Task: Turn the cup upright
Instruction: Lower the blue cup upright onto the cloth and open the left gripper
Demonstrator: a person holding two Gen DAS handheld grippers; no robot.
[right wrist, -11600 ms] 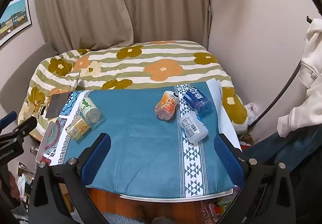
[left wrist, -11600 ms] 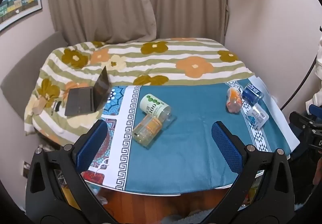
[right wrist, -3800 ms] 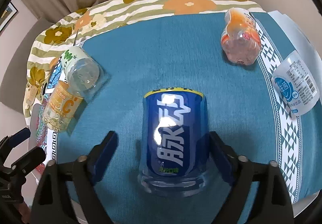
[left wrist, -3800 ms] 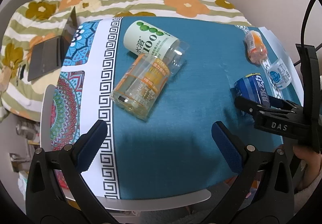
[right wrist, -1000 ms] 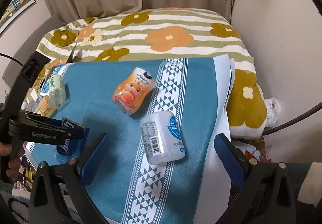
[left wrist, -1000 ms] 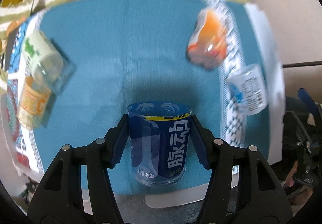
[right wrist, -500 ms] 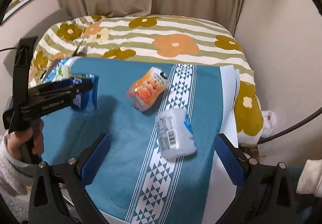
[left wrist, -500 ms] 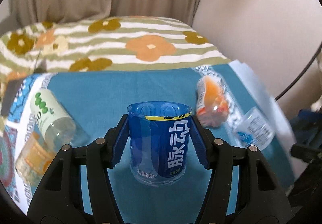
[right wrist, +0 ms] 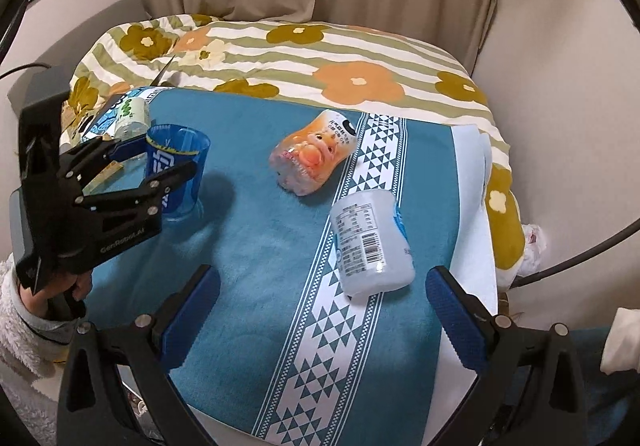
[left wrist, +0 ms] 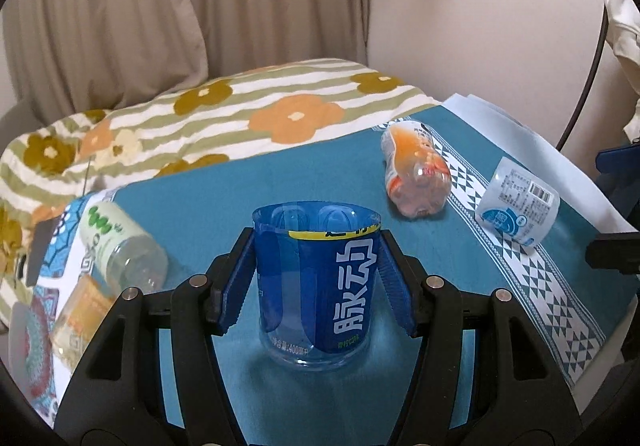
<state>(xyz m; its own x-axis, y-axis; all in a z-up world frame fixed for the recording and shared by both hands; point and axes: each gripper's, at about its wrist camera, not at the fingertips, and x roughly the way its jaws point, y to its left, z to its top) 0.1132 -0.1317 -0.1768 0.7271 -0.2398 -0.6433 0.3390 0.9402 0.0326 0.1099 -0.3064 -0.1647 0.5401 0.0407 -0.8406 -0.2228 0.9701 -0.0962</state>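
Note:
A blue cup (left wrist: 320, 286) with white characters stands upright, mouth up, on the teal tablecloth (left wrist: 240, 197). My left gripper (left wrist: 316, 282) is around it; its blue pads have parted a little and stand just off the cup's sides. The cup (right wrist: 178, 169) and left gripper (right wrist: 160, 161) also show at the left of the right wrist view. My right gripper (right wrist: 320, 310) is open and empty above the table's near right part. An orange cup (right wrist: 312, 157) and a white cup (right wrist: 370, 242) lie on their sides ahead of it.
A green-labelled cup (left wrist: 120, 242) and a yellow cup (left wrist: 80, 310) lie on their sides at the table's left. A flowered striped quilt (left wrist: 224, 121) lies behind the table, with curtains and wall beyond. A black cable (right wrist: 580, 250) hangs at the right.
My left gripper has lowered the blue cup onto the cloth and loosened its pads off its sides. The right gripper has come a little closer to the white cup.

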